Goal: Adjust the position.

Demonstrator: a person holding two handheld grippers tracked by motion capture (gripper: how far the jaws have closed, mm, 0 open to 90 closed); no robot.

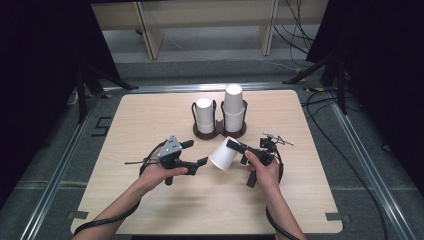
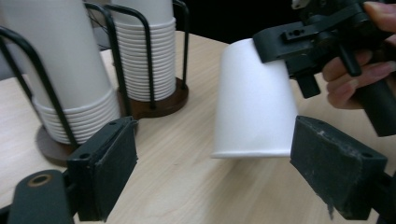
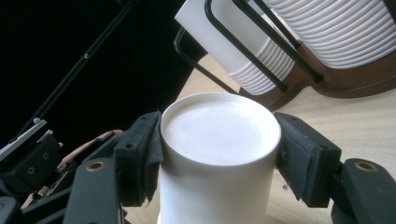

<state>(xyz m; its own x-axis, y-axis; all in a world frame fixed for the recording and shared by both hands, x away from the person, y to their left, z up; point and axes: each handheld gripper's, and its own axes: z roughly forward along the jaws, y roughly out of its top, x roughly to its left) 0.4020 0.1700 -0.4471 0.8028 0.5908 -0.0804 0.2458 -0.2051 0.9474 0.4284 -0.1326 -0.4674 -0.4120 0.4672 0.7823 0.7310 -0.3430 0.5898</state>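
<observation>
Paper cup (image 1: 223,154), white and single, hangs tilted above the table (image 1: 150,210), just in front of the cup holder, its closed base toward the right gripper (image 1: 235,146) and its open mouth pointing toward the left gripper (image 1: 201,162). In the right gripper view the right jaws press on both sides of the cup near its base, so that gripper has it firmly pinched. The left gripper sits just beside the cup's rim; in the left gripper view its jaws stand partly open, one on each side of the cup's mouth end without touching it, and hold nothing.

My judgement is that the main risk is crushing: thin paper gripped near the base can buckle if the right jaws squeeze harder, or if the left jaws close on the unsupported rim and fold it oval. A push from the left gripper against the tilted cup could also lever it out of the right jaws, and it would drop to the tabletop and roll.

Behind stands the dark wire cup holder (image 1: 197,132) with two bays on a brown base. The left bay holds a shorter stack of cups (image 1: 204,114) nested upside down, the right bay a taller stack (image 1: 233,107); a swing of either hand could knock them.
</observation>
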